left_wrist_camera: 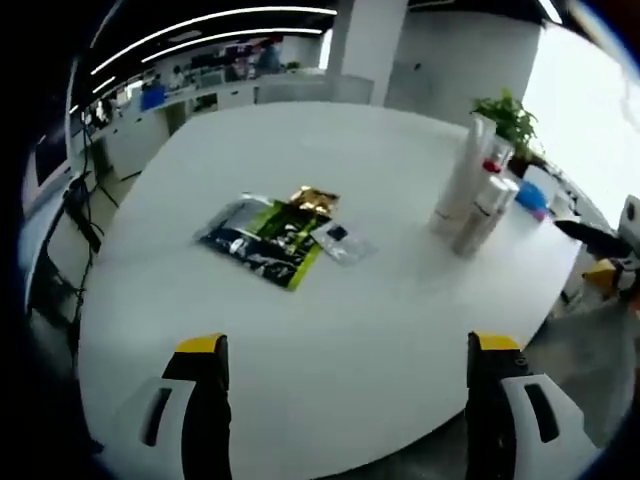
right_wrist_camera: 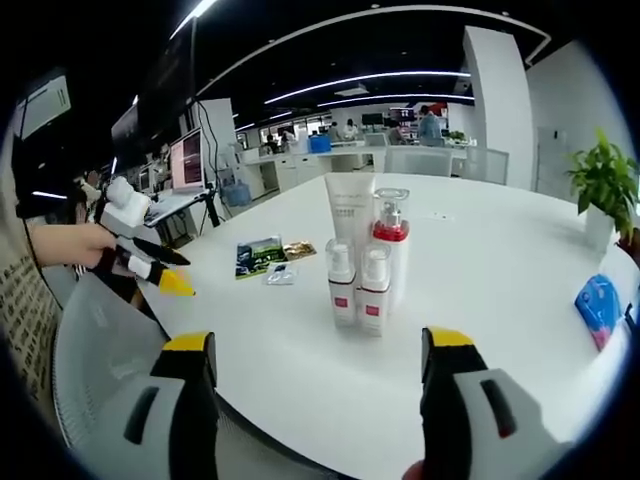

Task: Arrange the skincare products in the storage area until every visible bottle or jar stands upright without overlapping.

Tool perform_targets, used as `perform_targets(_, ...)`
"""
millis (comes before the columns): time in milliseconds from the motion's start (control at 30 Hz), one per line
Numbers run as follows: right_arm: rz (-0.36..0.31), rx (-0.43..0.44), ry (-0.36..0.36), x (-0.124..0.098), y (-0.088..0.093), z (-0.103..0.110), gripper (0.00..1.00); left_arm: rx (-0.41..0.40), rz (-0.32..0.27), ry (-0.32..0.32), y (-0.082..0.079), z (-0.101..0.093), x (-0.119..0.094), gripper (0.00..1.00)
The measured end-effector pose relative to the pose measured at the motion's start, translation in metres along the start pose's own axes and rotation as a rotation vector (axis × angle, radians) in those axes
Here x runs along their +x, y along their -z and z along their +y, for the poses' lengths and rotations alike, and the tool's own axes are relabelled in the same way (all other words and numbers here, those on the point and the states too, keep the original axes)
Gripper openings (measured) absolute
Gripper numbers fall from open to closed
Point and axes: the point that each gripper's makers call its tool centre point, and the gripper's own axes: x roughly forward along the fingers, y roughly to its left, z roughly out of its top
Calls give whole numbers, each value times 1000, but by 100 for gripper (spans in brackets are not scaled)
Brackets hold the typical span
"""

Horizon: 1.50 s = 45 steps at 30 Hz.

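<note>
Both tools are hovering over the white worktop point(right_wrist_camera: 500, 270), jaws spread wide, gripping nothing: left tool point(left_wrist_camera: 345, 375), right tool point(right_wrist_camera: 320, 365). Four skincare bottles point(right_wrist_camera: 362, 255) are standing upright in a tight cluster just ahead of the right tool. Flat sachets point(left_wrist_camera: 275, 235) are lying near the worktop middle, well apart from the bottles. A blue pack point(right_wrist_camera: 598, 303) is sitting near the worktop edge.

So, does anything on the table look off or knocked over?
No. The tube, the tall bottle and the two small bottles stand upright in a tight cluster. The only items lying flat are the sachets, apart from the bottles. Both grippers are open, holding nothing.
</note>
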Motion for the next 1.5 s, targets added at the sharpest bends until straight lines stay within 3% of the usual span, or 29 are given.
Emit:
perform_targets(67, 2, 0, 1, 0, 0, 0, 84, -22, -37, -7, -11, 1, 5, 97)
perform_targets(233, 14, -1, 2, 1, 3, -1, 84, -87, -15, -35, -20, 8, 24, 97)
perform_targets(400, 18, 11, 7, 1, 4, -2, 84, -193, 13, -166, -25, 25, 44, 97)
perform_targets(467, 19, 18, 13, 1, 4, -3, 84, -223, 20, -189, -28, 26, 52, 97)
perform_targets(567, 20, 32, 20, 1, 5, -6, 84, -293, -8, -235, -36, 27, 63, 97)
perform_targets(733, 28, 48, 25, 2, 7, -8, 84, -292, -15, -291, -50, 26, 82, 97)
perform_targets(867, 38, 56, 23, 3, 8, -8, 83, -295, 33, -400, -50, 38, 89, 97)
perform_targets(933, 43, 58, 25, 3, 9, -8, 83, -315, 28, -419, -52, 41, 96, 97)
perform_targets(1167, 53, 76, 39, 3, 12, -11, 83, -476, 57, -494, -49, 56, 112, 97)
perform_targets(1400, 59, 92, 55, 2, 15, -13, 83, -481, 79, -545, -49, 70, 123, 97)
perform_targets(1467, 63, 90, 53, 3, 16, -12, 83, -434, 84, -569, -49, 76, 125, 97)
perform_targets(1500, 66, 89, 55, 3, 16, -12, 83, -443, 60, -572, -52, 77, 126, 97)
